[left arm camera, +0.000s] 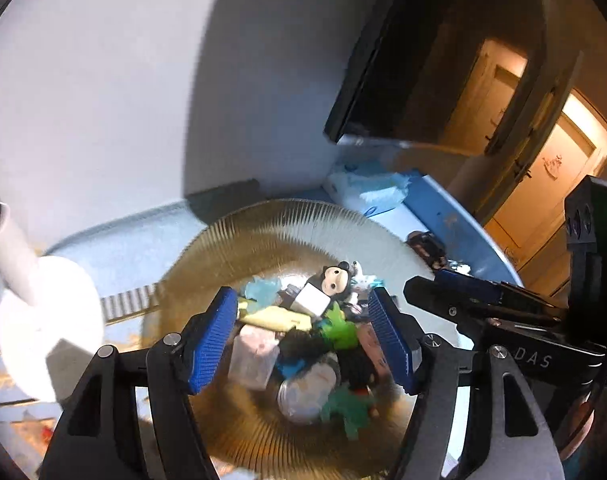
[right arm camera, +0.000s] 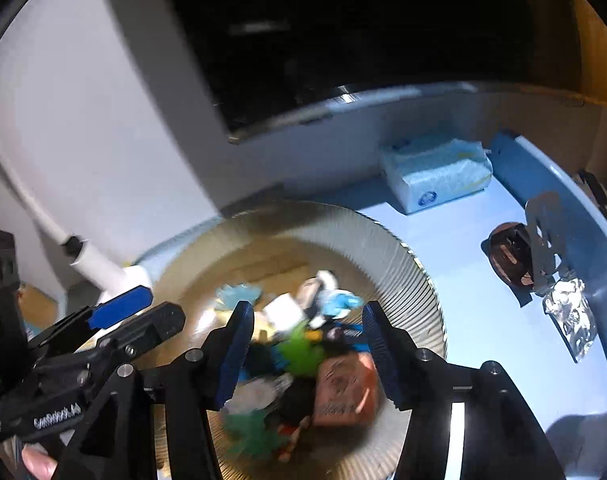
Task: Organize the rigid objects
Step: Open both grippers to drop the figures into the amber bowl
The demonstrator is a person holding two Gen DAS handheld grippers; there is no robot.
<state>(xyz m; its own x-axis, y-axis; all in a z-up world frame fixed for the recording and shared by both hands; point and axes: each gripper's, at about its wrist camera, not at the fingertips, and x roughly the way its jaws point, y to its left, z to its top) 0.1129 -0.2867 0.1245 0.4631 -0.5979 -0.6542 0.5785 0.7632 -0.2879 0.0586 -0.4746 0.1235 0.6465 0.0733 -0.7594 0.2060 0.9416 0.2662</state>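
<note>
We hold both claws spread above the ribbed bowl [left arm camera: 263, 224] of toys [left arm camera: 303, 344]; left claw [left arm camera: 303, 340], right claw [right arm camera: 307, 354]; tissue pack [right arm camera: 435, 172] at two o'clock.

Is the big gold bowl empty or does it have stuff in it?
It has stuff in it. The gold bowl holds a heap of small toys, among them a monkey figure and a white cube.

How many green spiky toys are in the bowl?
2. A bright green spiky toy lies mid-pile; a darker green spiky toy sits at the pile's near edge. More may hide underneath in the bowl.
</note>
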